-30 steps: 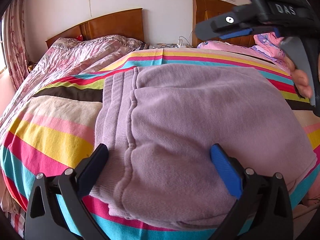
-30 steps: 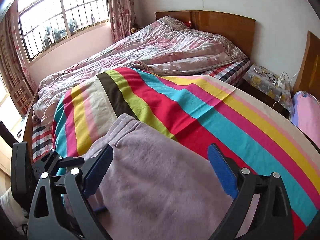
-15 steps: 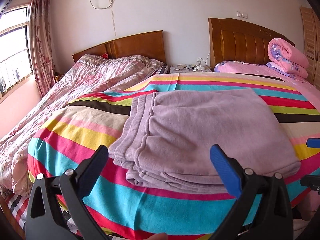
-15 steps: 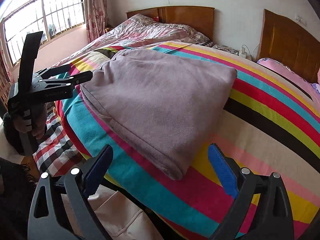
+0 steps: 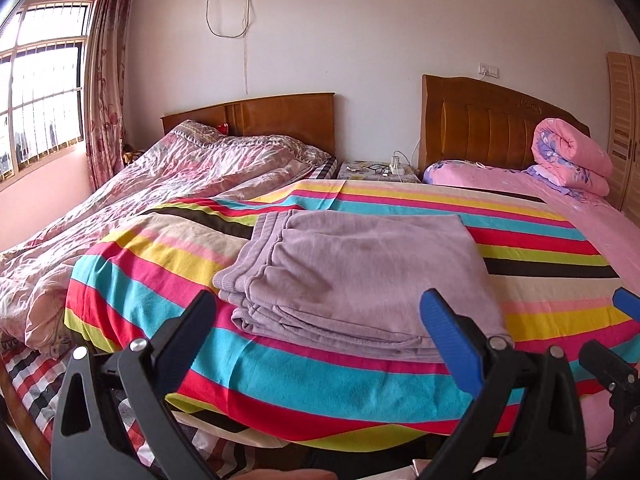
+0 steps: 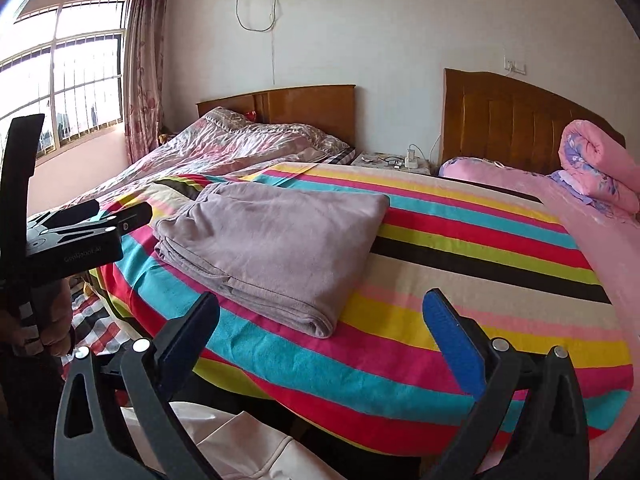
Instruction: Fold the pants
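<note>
Pants, soft purple fleece ones (image 5: 360,276), lie folded on the striped blanket (image 5: 540,248). We pulled both hand-held grippers back; left (image 5: 320,332) gapes wide, right (image 6: 322,332) just opened wider, both holding nothing.

Left tool (image 5: 316,320) wide apart, right tool (image 6: 320,320) just spread, both empty
</note>
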`<state>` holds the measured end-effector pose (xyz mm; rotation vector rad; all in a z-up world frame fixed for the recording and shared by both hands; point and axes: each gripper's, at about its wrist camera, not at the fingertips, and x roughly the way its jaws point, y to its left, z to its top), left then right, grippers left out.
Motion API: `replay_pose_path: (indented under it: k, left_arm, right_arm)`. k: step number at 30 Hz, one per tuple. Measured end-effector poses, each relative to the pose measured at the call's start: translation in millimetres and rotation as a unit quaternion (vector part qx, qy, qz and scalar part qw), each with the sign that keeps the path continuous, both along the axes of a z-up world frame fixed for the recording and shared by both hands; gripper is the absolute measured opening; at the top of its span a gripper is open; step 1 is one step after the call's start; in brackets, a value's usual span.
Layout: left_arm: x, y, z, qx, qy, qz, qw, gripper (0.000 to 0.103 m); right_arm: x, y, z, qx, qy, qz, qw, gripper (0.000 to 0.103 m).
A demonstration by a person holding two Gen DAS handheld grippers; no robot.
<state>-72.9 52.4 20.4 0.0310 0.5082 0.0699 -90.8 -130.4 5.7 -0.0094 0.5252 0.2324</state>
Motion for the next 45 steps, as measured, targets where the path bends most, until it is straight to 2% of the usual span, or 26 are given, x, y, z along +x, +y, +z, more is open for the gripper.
replay_pose_path:
  k: [12,45]
  left_arm:
    - [0.7,1.7,-11.3,0.004,0.013,-0.004,0.9999,0.102]
    - [-0.4,1.4,-12.5,0.004,0.015,-0.003,0.9999,0.102]
  right_arm:
    - [-4.3,9.9,2.4,-0.005,-0.015,0.014,1.000,0.098]
    - [-5.5,7.4,3.6,0.001,-0.017,0.013,1.000,0.098]
